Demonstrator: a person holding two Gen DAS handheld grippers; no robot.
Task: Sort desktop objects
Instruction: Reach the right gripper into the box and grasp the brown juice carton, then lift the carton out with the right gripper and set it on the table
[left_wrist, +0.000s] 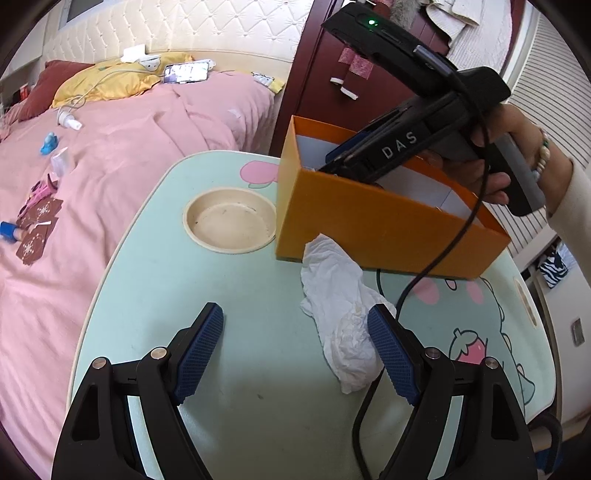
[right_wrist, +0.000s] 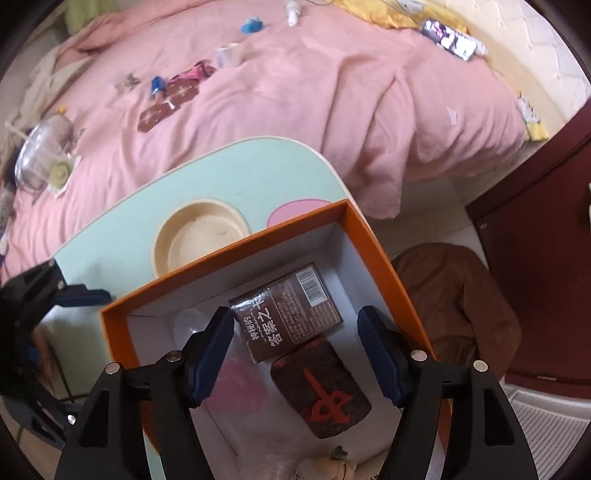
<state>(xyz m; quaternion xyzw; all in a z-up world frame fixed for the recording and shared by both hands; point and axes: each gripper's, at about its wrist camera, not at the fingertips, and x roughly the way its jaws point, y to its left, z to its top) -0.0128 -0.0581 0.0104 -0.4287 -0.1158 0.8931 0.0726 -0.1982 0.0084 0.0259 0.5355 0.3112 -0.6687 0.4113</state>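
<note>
Left gripper (left_wrist: 295, 350) hovers over the mint-green counter (left_wrist: 229, 369), jaws spread wide, nothing between them. A crumpled white tissue (left_wrist: 340, 317) lies on the counter, touching the inner side of its right finger and reaching back to the wall of the orange box (left_wrist: 369, 225). Right gripper (right_wrist: 295, 350) points steeply down into the orange box (right_wrist: 369, 236), jaws released, pads clear of everything. Below them on the box floor: a brown card pack (right_wrist: 291, 314) with barcode, lying flat, and just beside it a dark brown block (right_wrist: 321, 391) with a red mark. A round cream recess (left_wrist: 231, 221) sits in the counter beside the box.
</note>
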